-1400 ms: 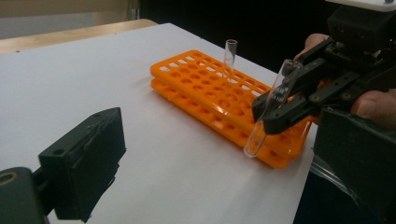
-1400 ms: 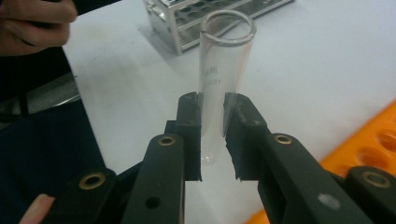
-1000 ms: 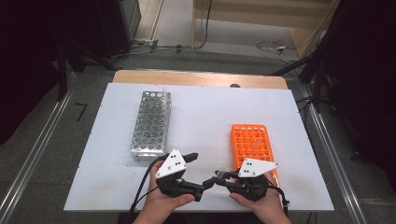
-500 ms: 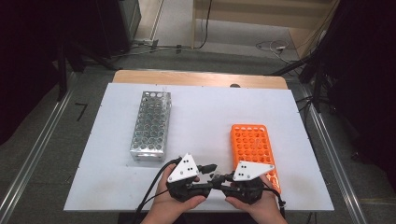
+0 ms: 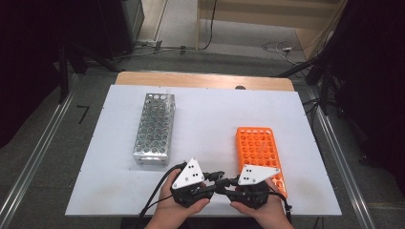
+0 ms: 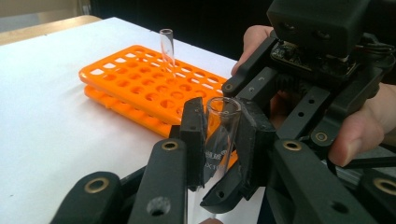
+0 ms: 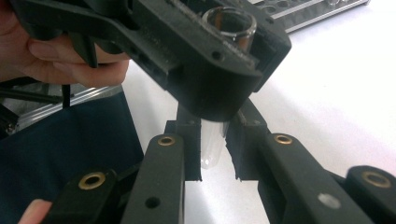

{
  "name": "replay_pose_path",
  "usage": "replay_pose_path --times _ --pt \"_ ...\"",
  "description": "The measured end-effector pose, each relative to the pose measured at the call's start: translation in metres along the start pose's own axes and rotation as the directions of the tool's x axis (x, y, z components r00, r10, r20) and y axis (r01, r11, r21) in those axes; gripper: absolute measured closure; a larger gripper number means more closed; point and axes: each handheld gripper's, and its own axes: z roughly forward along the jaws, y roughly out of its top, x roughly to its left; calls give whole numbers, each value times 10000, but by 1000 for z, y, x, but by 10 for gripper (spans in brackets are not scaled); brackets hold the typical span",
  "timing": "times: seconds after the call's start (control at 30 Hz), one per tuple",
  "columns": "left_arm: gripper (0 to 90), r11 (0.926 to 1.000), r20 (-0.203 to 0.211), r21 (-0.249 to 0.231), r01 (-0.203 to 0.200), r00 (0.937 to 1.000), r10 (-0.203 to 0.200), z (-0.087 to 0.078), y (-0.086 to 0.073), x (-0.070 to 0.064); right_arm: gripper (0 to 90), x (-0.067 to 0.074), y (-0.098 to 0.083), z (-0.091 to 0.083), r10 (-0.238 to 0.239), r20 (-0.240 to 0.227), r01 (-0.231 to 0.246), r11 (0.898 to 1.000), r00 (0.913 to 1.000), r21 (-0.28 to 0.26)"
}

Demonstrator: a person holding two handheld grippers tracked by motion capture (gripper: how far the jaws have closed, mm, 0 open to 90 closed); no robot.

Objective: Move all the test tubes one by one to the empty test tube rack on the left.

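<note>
A clear glass test tube (image 6: 220,133) stands upright between both grippers near the table's front edge. My left gripper (image 6: 219,123) has just been closing, and its pads now press on the tube's upper part just below the open mouth (image 7: 229,21). My right gripper (image 7: 212,149) is shut on the tube's rounded lower end (image 7: 210,148). In the high view the left gripper (image 5: 217,179) and right gripper (image 5: 229,182) meet tip to tip. The orange rack (image 5: 259,150) lies just beyond the right hand, with one tube (image 6: 166,49) standing in it.
A metal tube rack (image 5: 154,130) stands at the left middle of the white table (image 5: 210,119). A wooden strip (image 5: 200,79) borders the far edge. Dark floor and cables lie beyond. A hand (image 6: 369,126) grips the right gripper's body.
The left gripper has moved right to meet the right gripper, and its jaws have gone from wide open to shut on the tube. The right gripper has kept still.
</note>
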Motion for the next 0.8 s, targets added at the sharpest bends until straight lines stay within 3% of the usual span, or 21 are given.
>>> replay_pose_path --times 0.23,0.43,0.8 --pt "758 9999 -88 -114 119 9999 -120 -1 0 2 711 -2 0 0 145 -174 -146 9999 9997 -51" --pt "759 9990 -328 -305 333 9989 -343 -9 2 10 497 -1 -1 -3 -67 -155 67 10000 9999 -5" --pt "759 9969 -1015 -579 540 9930 -597 -29 5 32 226 -17 -7 -30 239 283 -215 9962 9993 -839"
